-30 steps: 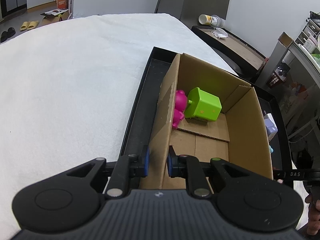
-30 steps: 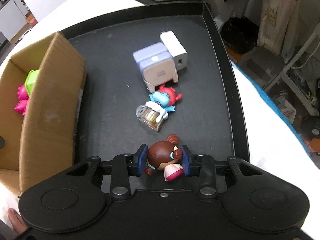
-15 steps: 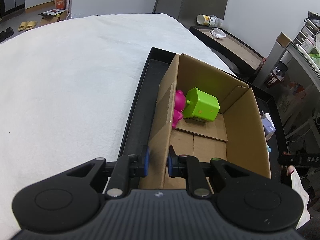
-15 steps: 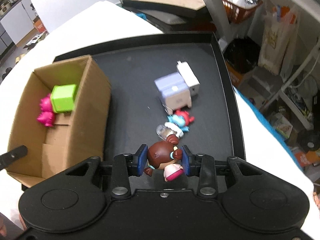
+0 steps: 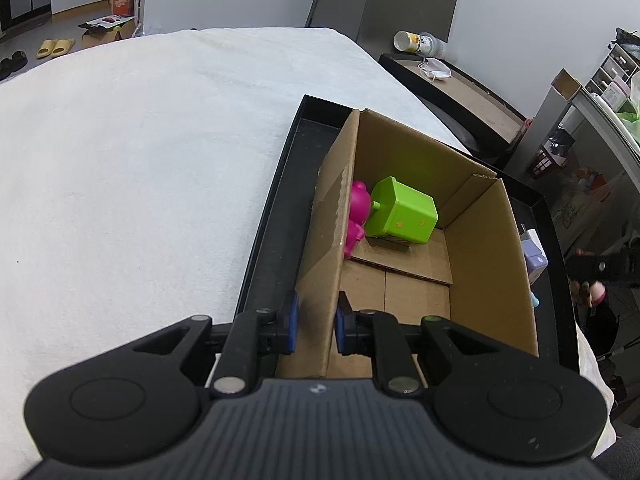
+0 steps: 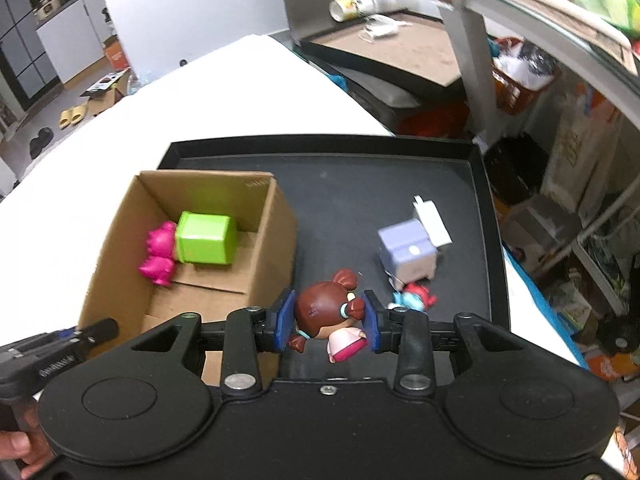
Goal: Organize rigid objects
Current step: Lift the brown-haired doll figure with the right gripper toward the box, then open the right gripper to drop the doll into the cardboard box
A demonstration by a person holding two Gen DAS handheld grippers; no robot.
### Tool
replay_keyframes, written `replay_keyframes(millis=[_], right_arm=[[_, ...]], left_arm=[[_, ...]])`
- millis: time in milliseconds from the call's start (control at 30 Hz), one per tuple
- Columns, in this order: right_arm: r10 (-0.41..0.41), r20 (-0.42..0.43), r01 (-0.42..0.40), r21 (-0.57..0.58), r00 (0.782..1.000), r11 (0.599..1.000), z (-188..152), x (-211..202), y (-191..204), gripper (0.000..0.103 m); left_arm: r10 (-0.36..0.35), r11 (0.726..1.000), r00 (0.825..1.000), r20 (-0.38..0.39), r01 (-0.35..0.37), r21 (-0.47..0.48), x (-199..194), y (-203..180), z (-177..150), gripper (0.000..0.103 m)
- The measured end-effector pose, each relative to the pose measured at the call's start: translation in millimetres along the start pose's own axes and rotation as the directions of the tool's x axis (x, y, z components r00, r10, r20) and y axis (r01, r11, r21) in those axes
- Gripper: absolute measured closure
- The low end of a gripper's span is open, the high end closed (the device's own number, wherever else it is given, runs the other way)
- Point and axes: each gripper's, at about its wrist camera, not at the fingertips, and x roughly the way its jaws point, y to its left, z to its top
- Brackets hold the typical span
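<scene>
A cardboard box (image 5: 476, 248) (image 6: 276, 240) stands in the left part of a black tray (image 6: 484, 216) (image 5: 276, 196). Inside it lie a green cube toy (image 5: 402, 214) (image 6: 206, 238) and a pink figure (image 5: 356, 210) (image 6: 158, 252). My left gripper (image 5: 316, 326) is shut on the box's near left wall. My right gripper (image 6: 326, 322) is shut on a brown-haired doll (image 6: 326, 316) in a pink dress, held above the tray just right of the box. On the tray floor lie a lilac box (image 6: 406, 254), a white charger (image 6: 434, 222) and a small blue-and-red figure (image 6: 414, 296).
The tray rests on a white cloth-covered surface (image 5: 140, 168). Beyond it stands a low dark table (image 6: 396, 52) with a tipped cup (image 6: 348, 4). Shelves, bags and clutter crowd the right side (image 6: 568, 152). A person's fingers (image 6: 16, 448) show at the lower left of the right wrist view.
My right gripper has risen with the doll and swung left toward the box; the tray items now look smaller and farther below. The left gripper has kept its grip on the box wall.
</scene>
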Motion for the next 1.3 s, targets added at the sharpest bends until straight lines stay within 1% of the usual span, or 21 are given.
replay_keyframes(millis=[233,667,867,1000,1133,1233,1300], right_arm=[[0.012,0.021,-0.012,-0.035,1.000,0.999,12,-3,24,0.068],[0.005,0.016,-0.002,-0.131,1.000,0.991,36,12,68,0.068],[-0.029,0.010,0.031,-0.167,1.000,0.986,43,25,79,0.068],[-0.038,0.008,0.039,-0.182,0.999,0.983,46,30,84,0.068],[-0.046,0.030,0.051,-0.189,0.998,0.981,48,32,88,0.067],[-0.064,0.061,0.074,-0.187,0.996,0.980,49,30,89,0.061],[-0.068,0.060,0.078,-0.180,0.996,0.981,49,29,87,0.061]], left_arm=[[-0.005,1.000,1.000,0.002,0.005,0.005,-1,0,0,0.086],[-0.031,0.999,1.000,-0.001,0.031,-0.012,-1,8,0,0.086],[-0.053,0.998,0.999,-0.001,0.053,-0.022,0,12,-1,0.085],[-0.056,0.998,0.998,-0.002,0.056,-0.025,1,13,0,0.085],[-0.062,0.998,0.998,-0.003,0.062,-0.031,2,15,0,0.085],[-0.063,0.997,0.998,-0.003,0.063,-0.032,2,15,0,0.085],[-0.070,0.997,0.998,-0.001,0.070,-0.032,1,15,0,0.083]])
